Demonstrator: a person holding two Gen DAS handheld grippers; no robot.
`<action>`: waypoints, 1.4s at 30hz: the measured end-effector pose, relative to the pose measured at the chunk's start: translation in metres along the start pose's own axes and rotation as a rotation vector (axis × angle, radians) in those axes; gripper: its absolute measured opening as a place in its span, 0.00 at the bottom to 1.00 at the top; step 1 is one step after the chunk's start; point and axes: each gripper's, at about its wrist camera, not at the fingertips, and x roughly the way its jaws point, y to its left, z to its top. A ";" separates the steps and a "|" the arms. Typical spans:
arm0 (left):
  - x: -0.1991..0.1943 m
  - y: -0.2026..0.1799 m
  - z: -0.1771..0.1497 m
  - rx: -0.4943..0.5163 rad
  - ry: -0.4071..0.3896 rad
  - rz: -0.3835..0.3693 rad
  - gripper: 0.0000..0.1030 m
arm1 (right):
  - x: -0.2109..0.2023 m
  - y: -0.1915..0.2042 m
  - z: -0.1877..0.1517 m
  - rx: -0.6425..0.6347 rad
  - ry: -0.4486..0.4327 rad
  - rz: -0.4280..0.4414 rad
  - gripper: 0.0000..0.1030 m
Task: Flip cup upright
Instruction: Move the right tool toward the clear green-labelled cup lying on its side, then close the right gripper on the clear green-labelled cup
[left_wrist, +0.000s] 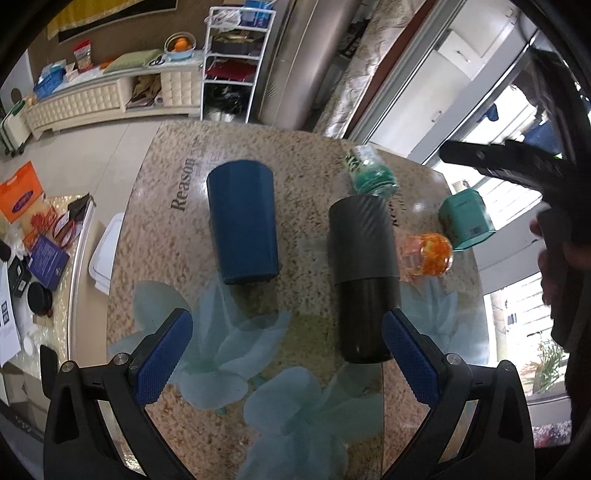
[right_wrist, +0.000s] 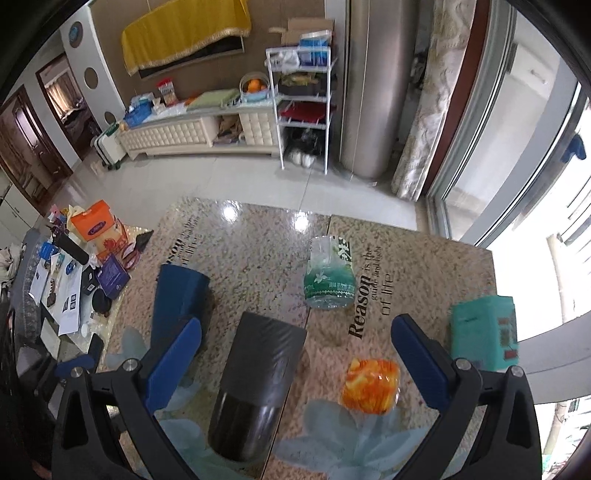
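Observation:
A blue cup (left_wrist: 242, 225) stands upside down on the granite-pattern table (left_wrist: 295, 147); it also shows in the right wrist view (right_wrist: 177, 302). A black tumbler (left_wrist: 364, 273) stands upside down beside it, seen too in the right wrist view (right_wrist: 255, 384). A green glass (left_wrist: 371, 173) (right_wrist: 328, 275) and an orange glass (left_wrist: 426, 253) (right_wrist: 371, 384) also stand inverted. My left gripper (left_wrist: 288, 354) is open and empty, above the table's near side between the blue cup and the tumbler. My right gripper (right_wrist: 295, 363) is open and empty over the tumbler and the orange glass.
A teal box (left_wrist: 467, 218) (right_wrist: 484, 338) sits at the table's right edge. A low side table with papers, boxes and an orange bag (right_wrist: 96, 229) stands to the left. A white shelf rack (right_wrist: 303, 107) and a cream bench (right_wrist: 184, 133) stand across the floor.

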 end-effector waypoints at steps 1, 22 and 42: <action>0.003 0.001 -0.001 -0.005 0.006 0.000 1.00 | 0.008 -0.003 0.005 0.001 0.022 -0.001 1.00; 0.024 0.016 -0.050 -0.127 0.095 0.077 1.00 | 0.150 -0.041 0.053 0.050 0.387 0.031 1.00; -0.007 0.017 -0.047 -0.103 0.009 0.090 1.00 | 0.048 -0.036 0.044 0.113 0.270 0.145 0.61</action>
